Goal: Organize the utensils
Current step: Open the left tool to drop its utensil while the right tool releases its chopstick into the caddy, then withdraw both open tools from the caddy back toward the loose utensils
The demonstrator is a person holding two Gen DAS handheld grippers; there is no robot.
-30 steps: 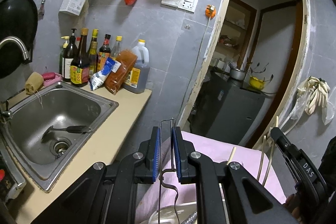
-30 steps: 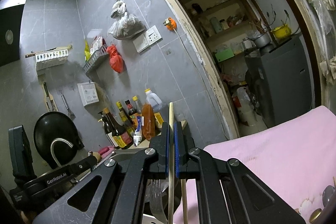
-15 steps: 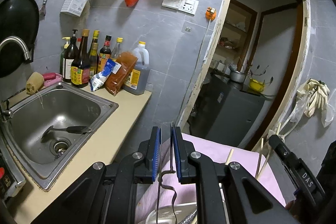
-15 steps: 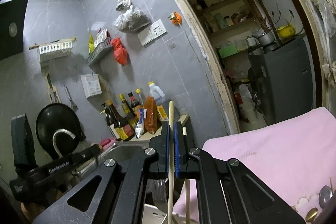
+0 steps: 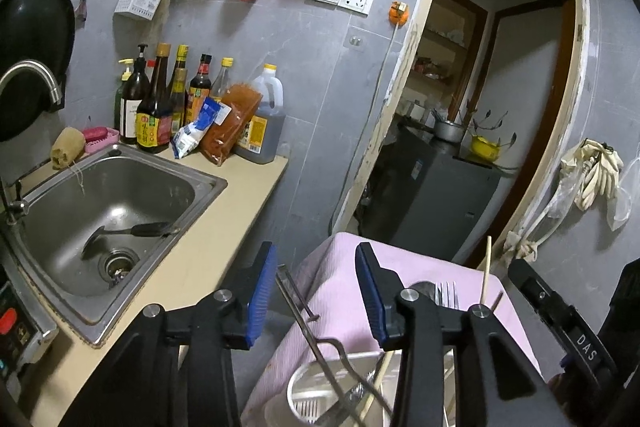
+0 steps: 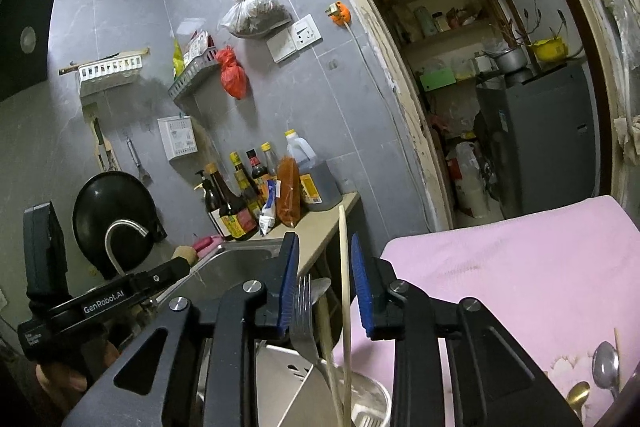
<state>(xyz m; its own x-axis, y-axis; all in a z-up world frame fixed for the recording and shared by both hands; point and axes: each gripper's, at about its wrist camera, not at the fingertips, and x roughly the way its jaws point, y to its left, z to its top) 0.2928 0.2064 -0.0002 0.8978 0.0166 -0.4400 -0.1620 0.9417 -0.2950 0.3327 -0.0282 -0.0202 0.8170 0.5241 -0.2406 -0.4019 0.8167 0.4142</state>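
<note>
Standing upright in the white utensil holder (image 6: 368,403) on the pink cloth (image 6: 520,267): chopstick (image 6: 345,287), fork (image 6: 304,311), and a thin metal skewer-like tool (image 5: 296,303) leaning out toward the counter. Light, stiff, narrow and smooth, so likely to twist or slide between flat pads; best pinched along the mid-shaft, clear of the tines and close enough to the holder to stop swinging. Left gripper (image 5: 316,291) spread wide, jaws well apart, wire tool lying loose between them and gripped by neither pad. Right gripper (image 6: 324,283) parted too, chopstick upright in the gap and apparently free of both pads; fork just beside the left pad. More spoons (image 6: 604,363) lying on the cloth at lower right.
</note>
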